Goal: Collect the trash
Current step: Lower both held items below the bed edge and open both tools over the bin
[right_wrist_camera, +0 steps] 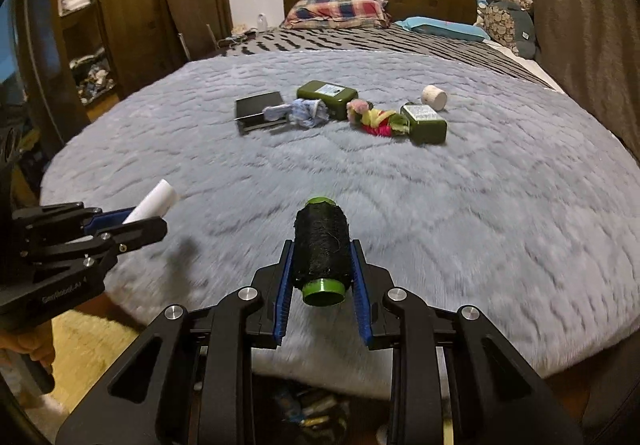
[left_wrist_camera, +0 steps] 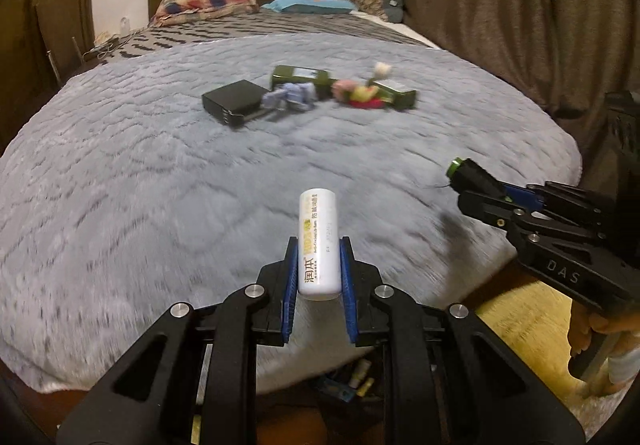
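My left gripper [left_wrist_camera: 318, 245] is shut on a white tube with yellow print [left_wrist_camera: 317, 241], held above the near edge of the bed; it also shows in the right wrist view [right_wrist_camera: 154, 201]. My right gripper [right_wrist_camera: 322, 249] is shut on a black thread spool with green ends [right_wrist_camera: 321, 249], also above the near edge; the spool shows in the left wrist view [left_wrist_camera: 466, 171]. A bin with trash in it [left_wrist_camera: 352, 381] sits on the floor below the grippers and shows in the right wrist view [right_wrist_camera: 316, 409].
On the grey fuzzy blanket [right_wrist_camera: 480, 205] lie a black box [right_wrist_camera: 260, 109], two green tins [right_wrist_camera: 326, 93] [right_wrist_camera: 426, 123], a blue cloth bundle [right_wrist_camera: 308, 113], a pink-yellow bundle [right_wrist_camera: 372, 119] and a white cup [right_wrist_camera: 435, 98]. Curtains hang at right. A yellow rug [left_wrist_camera: 516, 309] covers the floor.
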### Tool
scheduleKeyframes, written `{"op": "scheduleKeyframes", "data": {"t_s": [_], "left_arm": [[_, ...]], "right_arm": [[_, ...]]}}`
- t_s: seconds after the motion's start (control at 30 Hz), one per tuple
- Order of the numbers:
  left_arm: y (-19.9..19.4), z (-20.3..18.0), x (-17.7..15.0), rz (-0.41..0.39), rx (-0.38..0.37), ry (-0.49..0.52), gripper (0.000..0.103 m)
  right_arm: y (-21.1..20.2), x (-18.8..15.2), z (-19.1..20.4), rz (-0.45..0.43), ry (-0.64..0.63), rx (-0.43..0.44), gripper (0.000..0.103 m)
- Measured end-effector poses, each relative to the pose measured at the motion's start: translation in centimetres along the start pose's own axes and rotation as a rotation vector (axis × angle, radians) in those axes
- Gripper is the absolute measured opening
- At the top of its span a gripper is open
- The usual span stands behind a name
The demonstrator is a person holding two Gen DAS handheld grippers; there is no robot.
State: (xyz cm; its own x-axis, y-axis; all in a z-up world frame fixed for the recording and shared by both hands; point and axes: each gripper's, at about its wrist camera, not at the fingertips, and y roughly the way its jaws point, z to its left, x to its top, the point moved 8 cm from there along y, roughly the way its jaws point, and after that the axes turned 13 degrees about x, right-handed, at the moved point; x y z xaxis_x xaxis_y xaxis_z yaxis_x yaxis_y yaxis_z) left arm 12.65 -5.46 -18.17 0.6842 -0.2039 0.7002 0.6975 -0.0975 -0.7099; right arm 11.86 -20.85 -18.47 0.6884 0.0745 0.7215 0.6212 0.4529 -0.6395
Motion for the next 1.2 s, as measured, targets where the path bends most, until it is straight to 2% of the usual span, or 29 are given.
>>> {"op": "scheduleKeyframes", "data": {"t_s": [0.17, 0.43, 0.67, 1.0, 1.2], "left_arm": [[-1.2, -1.6, -3.7, 0.034, -0.035, 0.028, 0.018], [-1.1, -3.7, -9.1, 0.124, -0.064, 0.059, 0.018], [2.5, -5.0, -12.8, 0.236, -0.073, 0.097, 0.018], [8.1, -6.7, -18.1, 0.402, -0.104, 0.124, 0.018], [9.2, -6.6, -19.0, 0.437, -0.106, 0.119, 0.018]], "right_arm": [[-1.0, -3.1, 0.7, 0.016, 0.033, 0.021, 0.028], [-0.5, -8.1, 0.6, 0.117, 0.071, 0.022, 0.028], [1.9, -11.5, -0.7, 0.205, 0.109, 0.008, 0.028], [6.5, -16.7, -1.4, 0.367, 0.168, 0.047, 0.028], [7.7, -17.5, -1.7, 0.391, 0.203, 0.064, 0.029]]}}
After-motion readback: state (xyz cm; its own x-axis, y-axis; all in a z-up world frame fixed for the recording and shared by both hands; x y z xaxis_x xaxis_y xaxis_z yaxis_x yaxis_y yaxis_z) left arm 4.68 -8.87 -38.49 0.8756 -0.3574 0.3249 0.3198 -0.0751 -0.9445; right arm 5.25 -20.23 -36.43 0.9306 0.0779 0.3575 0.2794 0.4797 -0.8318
